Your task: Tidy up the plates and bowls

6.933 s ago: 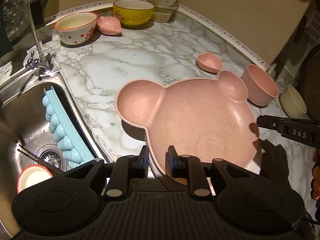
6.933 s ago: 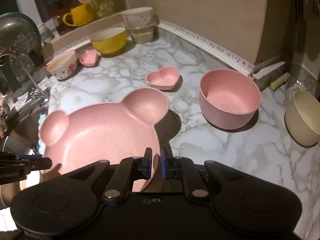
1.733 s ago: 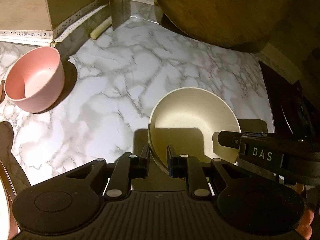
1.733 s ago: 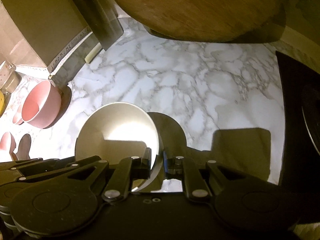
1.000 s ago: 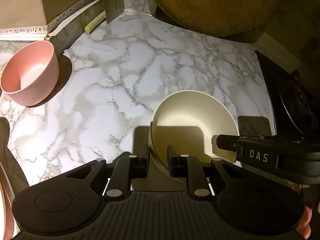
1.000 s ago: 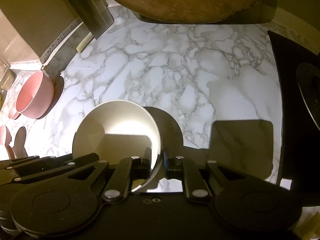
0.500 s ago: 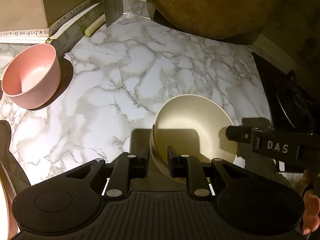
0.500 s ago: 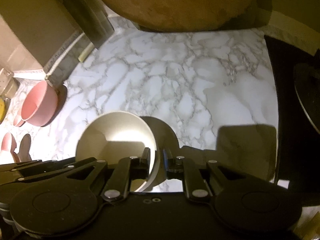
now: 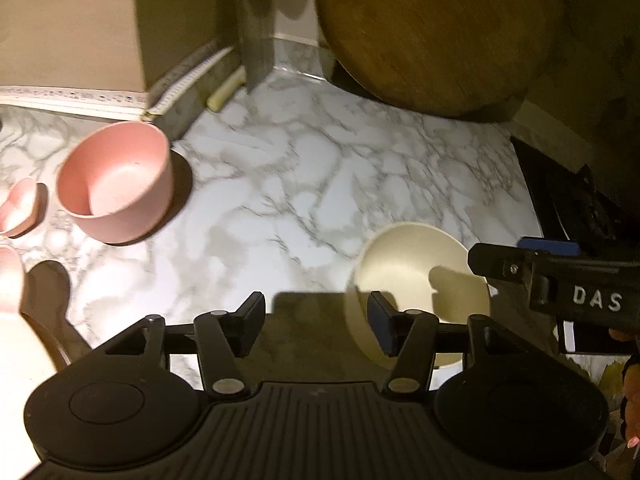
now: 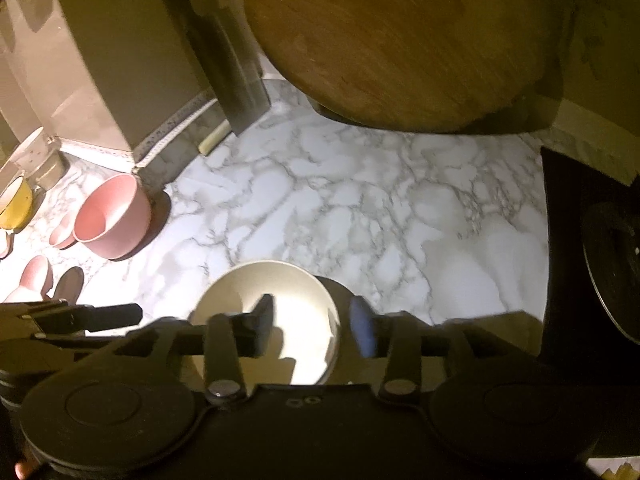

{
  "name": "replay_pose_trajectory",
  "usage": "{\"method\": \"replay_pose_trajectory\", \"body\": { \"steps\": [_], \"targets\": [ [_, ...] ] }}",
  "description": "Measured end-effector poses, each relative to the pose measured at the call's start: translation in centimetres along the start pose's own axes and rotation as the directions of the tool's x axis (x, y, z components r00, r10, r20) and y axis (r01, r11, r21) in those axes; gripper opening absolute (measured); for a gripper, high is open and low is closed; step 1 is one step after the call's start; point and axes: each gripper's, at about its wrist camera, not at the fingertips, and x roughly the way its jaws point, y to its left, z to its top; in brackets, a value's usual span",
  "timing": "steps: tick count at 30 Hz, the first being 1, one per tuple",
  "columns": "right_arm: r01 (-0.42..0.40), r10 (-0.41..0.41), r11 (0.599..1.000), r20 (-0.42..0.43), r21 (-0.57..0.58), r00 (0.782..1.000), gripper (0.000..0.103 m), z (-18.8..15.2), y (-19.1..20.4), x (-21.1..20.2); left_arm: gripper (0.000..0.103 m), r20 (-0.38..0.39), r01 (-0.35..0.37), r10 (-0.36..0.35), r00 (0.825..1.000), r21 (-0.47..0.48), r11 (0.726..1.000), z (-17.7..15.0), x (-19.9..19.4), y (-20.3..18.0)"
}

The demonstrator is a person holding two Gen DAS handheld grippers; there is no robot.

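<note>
Marble countertop (image 9: 280, 200) spreads under a round wooden board (image 9: 432, 32) leaning far back. Pink bowl (image 9: 116, 184) sits far left. Cream bowl (image 9: 420, 276) rests near centre; left gripper (image 9: 316, 316) and right gripper (image 10: 312, 324) have just been opening, rim between their parted jaws, released.

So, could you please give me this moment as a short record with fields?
surface: marble counter
cream bowl: on the counter, released
left gripper: jaws just opened, bowl rim between them, pads clear
right gripper: jaws just opened, astride the opposite rim
pink bowl: upright, apart to the left
round wooden board: leaning behind
</note>
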Motion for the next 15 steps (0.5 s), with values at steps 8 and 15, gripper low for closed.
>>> {"method": "replay_pose_trajectory", "body": {
  "steps": [8,15],
  "targets": [
    [-0.063,0.068,0.995,0.064,-0.078,0.996,0.087,1.5,2.5,-0.8,0.069,0.084,-0.065,0.07,0.994,-0.059,0.996,1.0,-2.6,4.3],
    [-0.082,0.099,0.987,0.122,-0.139,0.988,0.102,3.7,6.0,-0.3,0.07,0.118,-0.147,0.166,0.979,-0.154,0.977,3.2,-3.9,9.7]
  ]
}}
